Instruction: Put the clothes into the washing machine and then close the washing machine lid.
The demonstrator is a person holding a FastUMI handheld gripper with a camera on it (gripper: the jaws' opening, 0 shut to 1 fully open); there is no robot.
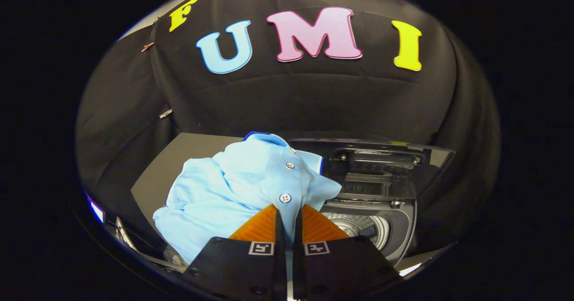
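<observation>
Two orange fingers [264, 224] of the gripper [287, 218] pinch the light-blue shirt [224, 189] at its button placket, lifted beside the washing machine [394, 229]. Its raised lid [376, 171] reflects glare; the drum [358, 224] is partly hidden.

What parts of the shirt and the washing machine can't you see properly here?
- Light blue shirt: in the gripper view the gripper is shut on its button strip; the cloth below the orange fingers is hidden behind them.
- Washing machine drum: the shirt and the fingers cover its near side, so whether anything lies inside cannot be told.
- Raised lid: glare blurs what lies behind the glass.
</observation>
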